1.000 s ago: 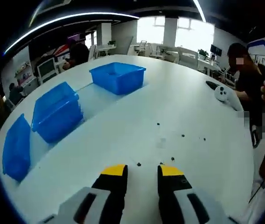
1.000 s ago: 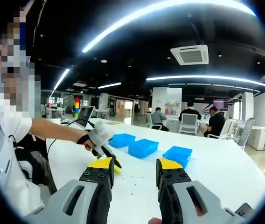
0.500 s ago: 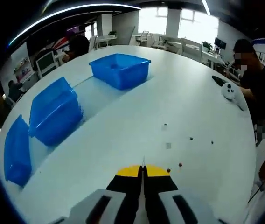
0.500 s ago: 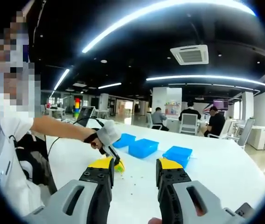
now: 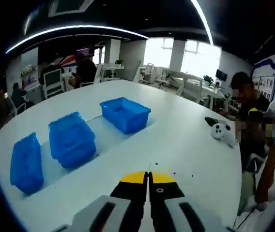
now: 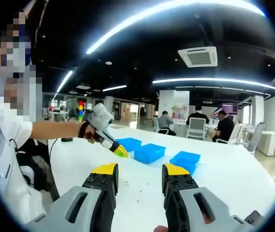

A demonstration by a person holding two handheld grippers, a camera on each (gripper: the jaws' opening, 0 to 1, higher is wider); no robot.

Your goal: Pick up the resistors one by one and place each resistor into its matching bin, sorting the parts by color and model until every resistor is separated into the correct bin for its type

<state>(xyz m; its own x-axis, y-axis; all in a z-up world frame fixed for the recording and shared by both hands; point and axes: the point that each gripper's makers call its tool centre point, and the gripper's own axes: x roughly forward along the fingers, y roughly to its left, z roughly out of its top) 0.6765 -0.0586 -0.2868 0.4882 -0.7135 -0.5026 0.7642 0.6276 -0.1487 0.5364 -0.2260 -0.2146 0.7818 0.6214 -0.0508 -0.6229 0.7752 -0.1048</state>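
Left hand-held gripper (image 5: pixel 148 177) is pinched shut, can't tell if a resistor's in it. The three blue bins (image 5: pixel 72 139) sit ahead to its left on the table (image 5: pixel 186 140). Loose resistors (image 5: pixel 183 175) lie just past its tips; right hand-held gripper (image 6: pixel 140 170) hangs open and empty, farther back.

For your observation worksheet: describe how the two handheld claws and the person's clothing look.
Both the left claw and the right claw have black jaws with yellow tips on light grey bodies. The person wears a white short sleeve and a dark wrist strap.
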